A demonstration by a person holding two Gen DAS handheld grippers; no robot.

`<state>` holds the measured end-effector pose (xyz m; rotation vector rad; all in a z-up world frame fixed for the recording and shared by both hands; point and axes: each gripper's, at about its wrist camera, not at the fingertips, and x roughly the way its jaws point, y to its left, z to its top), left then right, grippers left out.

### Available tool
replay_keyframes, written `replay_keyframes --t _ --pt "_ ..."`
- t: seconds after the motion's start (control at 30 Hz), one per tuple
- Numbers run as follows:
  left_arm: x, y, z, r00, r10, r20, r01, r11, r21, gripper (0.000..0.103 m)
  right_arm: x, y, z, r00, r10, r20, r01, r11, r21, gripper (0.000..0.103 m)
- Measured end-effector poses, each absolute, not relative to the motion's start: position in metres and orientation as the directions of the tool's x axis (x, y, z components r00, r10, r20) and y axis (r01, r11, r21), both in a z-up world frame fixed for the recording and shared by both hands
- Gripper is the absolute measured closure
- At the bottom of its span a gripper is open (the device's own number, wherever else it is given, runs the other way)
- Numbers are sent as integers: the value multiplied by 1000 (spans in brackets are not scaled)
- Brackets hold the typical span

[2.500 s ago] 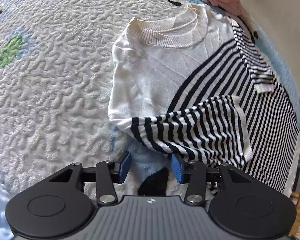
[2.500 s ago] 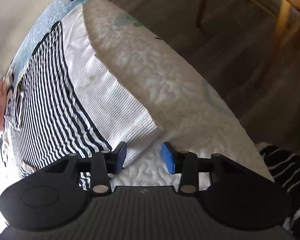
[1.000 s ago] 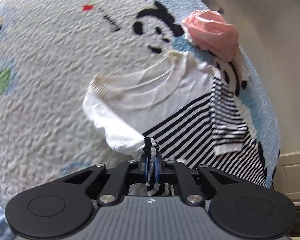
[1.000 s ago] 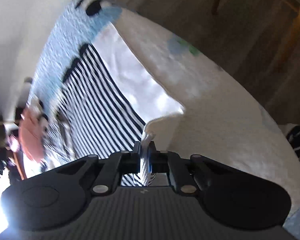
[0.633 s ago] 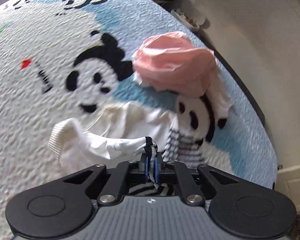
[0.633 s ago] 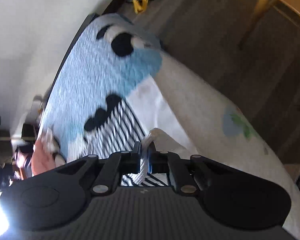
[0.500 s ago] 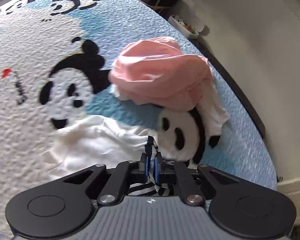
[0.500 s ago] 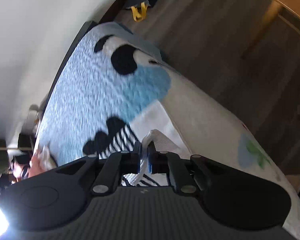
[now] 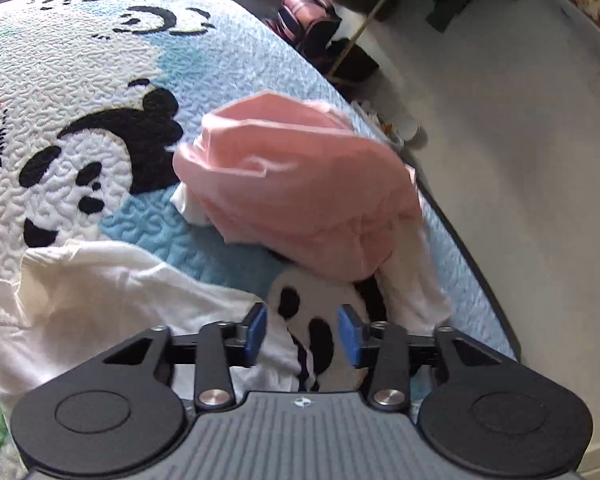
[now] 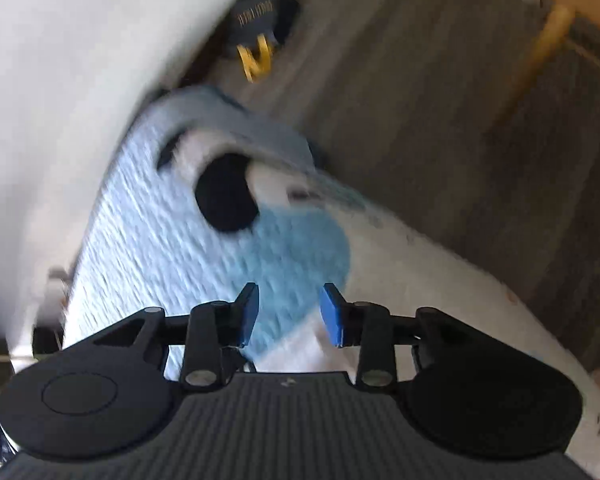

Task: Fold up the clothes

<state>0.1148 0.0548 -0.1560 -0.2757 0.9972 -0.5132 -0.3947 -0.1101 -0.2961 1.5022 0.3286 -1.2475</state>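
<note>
A: Well, biggest first: the quilt (image 9: 100, 92) fills the left wrist view from nine o'clock to two o'clock, pale blue and white with black pandas stitched on it.

B: And in the right wrist view?

A: It is blurred, but the same quilt (image 10: 172, 248) shows, with a deeper blue patch and a black blot at eleven o'clock. Dark floor (image 10: 440, 100) runs from twelve to three o'clock.

B: Where is the sweater?

A: The sweater (image 9: 100, 304) lies on the quilt at eight o'clock in the left view, mostly white, with a few black stripes right under the left gripper (image 9: 302, 330). A pink garment (image 9: 300, 192) sits heaped at the centre, just beyond it, over something white.

B: Is the left gripper gripping it?

A: No. Its blue pads (image 9: 255, 329) are spread wide with nothing between them, hovering over the sweater's edge.

B: The right gripper?

A: The right gripper (image 10: 288, 315) is also spread apart and empty, with white cloth just below the pads at six o'clock.
</note>
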Motion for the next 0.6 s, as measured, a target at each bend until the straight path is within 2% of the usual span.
replay_keyframes --t 0.07,0.17,0.23,0.3,0.37,0.47,0.6 --pt "119 61 -149 472 -533 -702 286 846 -450 47 -392 -107 -284 389 -440 -809 805 -264 531 66" --pt "114 72 -141 475 -543 -692 382 836 -394 44 -368 -93 -269 444 -438 -782 884 73 461 65" --pt "104 82 -139 433 -572 -696 465 804 -372 44 -345 -75 -265 461 -426 -778 874 368 317 65" --pt "79 96 -142 360 -604 -711 553 752 -360 44 -323 -54 -264 475 -421 -773 771 623 135 67" --pt "51 110 -146 286 -615 -734 631 698 -339 44 -308 -37 -268 510 -380 -772 616 788 19 71" --pt "-3 130 -156 235 -607 -759 703 645 -298 44 -287 -17 -272 538 -339 -772 443 893 -83 71" --pt "-82 151 -176 186 -626 -757 699 626 -346 44 -260 9 -277 561 -277 -780 182 961 -210 72"
